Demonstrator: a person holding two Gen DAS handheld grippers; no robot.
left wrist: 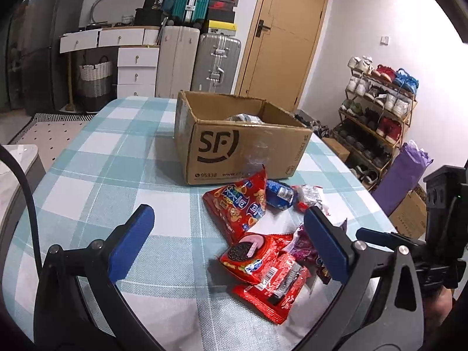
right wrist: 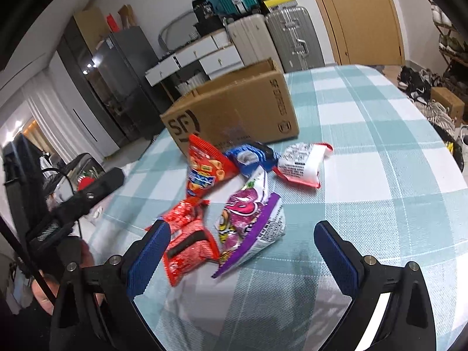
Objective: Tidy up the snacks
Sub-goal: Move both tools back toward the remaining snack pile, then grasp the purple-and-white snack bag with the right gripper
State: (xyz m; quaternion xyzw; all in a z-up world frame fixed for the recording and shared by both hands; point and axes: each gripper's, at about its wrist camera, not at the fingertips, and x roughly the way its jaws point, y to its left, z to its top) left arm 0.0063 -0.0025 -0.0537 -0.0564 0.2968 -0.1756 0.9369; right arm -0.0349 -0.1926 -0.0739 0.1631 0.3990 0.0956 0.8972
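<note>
Both grippers gape empty; the purple snack bag (right wrist: 248,222) lies at twelve o'clock from the right gripper (right wrist: 242,251), long axis pointing toward the cardboard box (right wrist: 234,108).

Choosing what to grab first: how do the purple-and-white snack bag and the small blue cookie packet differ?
The purple-and-white snack bag is larger and lies close before the right gripper; the small blue cookie packet is smaller and lies farther off, by the brown cardboard box. The purple bag is flat and long, the blue packet short and crumpled. Both lie on the checked tablecloth, outside the box.
</note>
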